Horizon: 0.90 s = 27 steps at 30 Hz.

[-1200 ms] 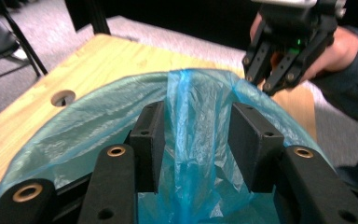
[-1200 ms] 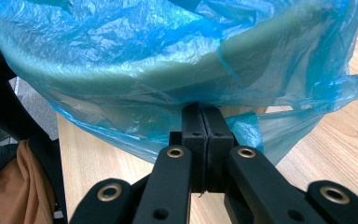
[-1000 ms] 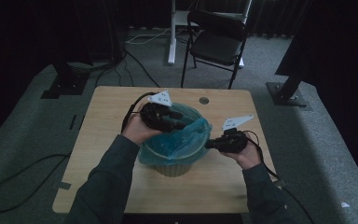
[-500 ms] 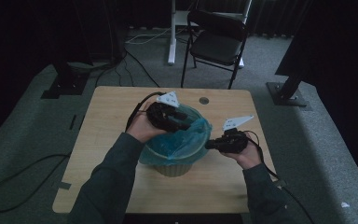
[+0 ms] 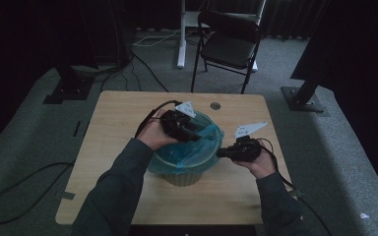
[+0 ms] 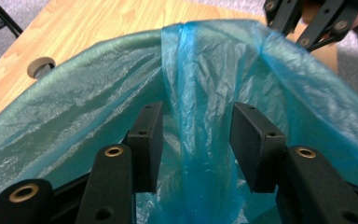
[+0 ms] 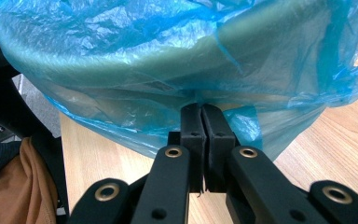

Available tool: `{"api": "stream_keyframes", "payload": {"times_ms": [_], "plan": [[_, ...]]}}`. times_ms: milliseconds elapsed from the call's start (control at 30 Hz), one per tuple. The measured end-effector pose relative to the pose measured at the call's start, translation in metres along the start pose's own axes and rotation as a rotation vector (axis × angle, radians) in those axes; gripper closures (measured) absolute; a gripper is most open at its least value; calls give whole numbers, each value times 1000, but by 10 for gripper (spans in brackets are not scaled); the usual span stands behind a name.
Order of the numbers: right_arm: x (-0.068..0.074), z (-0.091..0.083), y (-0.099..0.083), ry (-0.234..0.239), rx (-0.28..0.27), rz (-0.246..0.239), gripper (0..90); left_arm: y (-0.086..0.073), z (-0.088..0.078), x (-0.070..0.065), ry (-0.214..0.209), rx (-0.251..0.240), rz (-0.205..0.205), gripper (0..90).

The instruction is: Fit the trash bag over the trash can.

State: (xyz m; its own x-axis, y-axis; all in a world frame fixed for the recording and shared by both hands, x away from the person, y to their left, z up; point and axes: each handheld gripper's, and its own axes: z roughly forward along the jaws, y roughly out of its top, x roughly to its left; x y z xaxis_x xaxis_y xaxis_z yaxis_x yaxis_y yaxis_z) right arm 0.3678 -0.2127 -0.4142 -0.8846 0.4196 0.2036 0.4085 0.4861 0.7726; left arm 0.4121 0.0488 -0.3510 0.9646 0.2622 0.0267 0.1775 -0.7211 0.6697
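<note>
On the blue bag [image 6: 200,84], no legible writing

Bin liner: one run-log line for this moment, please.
stage: fitting blue liner over bin | left gripper: open, astride liner fold inside bin | right gripper: shut on liner at outer rim | table: wood

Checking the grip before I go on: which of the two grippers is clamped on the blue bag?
The right gripper: its jaws are shut on the blue bag outside the bin. The left gripper stands open around a fold inside.
</note>
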Motion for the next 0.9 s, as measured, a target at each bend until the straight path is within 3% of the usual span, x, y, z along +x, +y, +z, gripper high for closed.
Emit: {"api": "stream_keyframes", "payload": {"times_ms": [600,900], "plan": [[0,-1,-1,1,-1,6,885,3,17,-1,35,97,23,547],[0,-3,-1,0,-7,4,885,4,3,0,17,28,12,551]]}}
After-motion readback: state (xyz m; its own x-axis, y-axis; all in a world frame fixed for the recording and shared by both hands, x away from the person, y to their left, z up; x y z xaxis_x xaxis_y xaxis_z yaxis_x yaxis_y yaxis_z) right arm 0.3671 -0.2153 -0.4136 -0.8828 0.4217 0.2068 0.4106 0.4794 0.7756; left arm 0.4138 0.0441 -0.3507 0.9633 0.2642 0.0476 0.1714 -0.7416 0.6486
